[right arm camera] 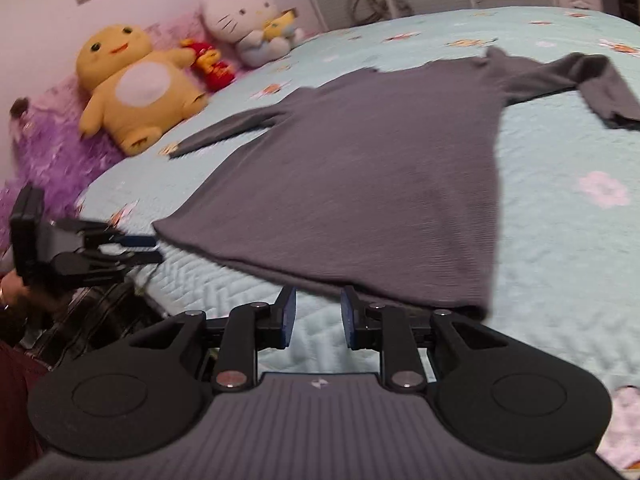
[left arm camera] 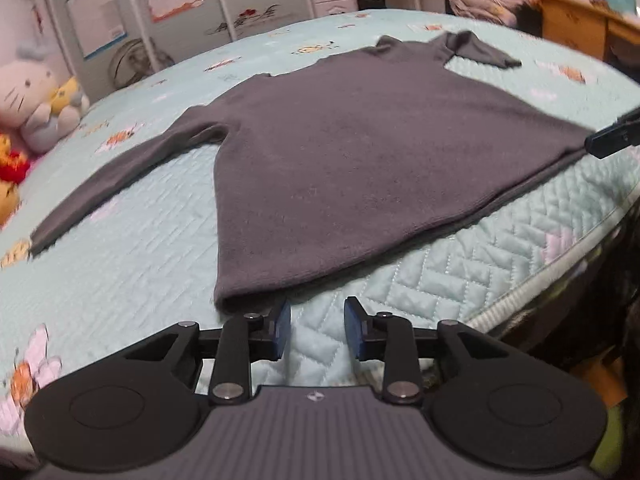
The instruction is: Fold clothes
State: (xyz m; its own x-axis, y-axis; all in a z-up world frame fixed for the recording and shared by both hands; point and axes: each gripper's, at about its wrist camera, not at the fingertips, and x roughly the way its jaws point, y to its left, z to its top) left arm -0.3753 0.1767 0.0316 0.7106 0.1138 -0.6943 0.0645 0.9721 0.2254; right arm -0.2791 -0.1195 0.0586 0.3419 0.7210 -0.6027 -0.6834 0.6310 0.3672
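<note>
One grey sweater (left arm camera: pixel 360 152) lies spread flat on the bed (left arm camera: pixel 120 264), filling the middle of both frames, its hem toward the cameras and its collar toward the top. Its left sleeve (left arm camera: pixel 112 196) runs out straight toward the lower left of the left wrist view; the other sleeve (right arm camera: pixel 592 80) bends back on itself at the upper right of the right wrist view. No fold shows in the body.

There are two tools. The left tool (left arm camera: pixel 316 330) hangs just short of the hem's left corner, jaws parted with quilt showing between them, holding nothing. The right tool (right arm camera: pixel 318 316) sits at the hem near its other corner, equally parted and empty, though blur hides whether a pad touches the cloth.

As a judgement, the thick knit could slip from a shallow pinch, or a pad could catch the quilt beneath and drag it along. The bent sleeve could bunch inside a fold.

Three plush toys sit along the wall: a white cat (right arm camera: pixel 248 16), a yellow figure (right arm camera: pixel 136 80), and a small red one (right arm camera: pixel 210 64).
</note>
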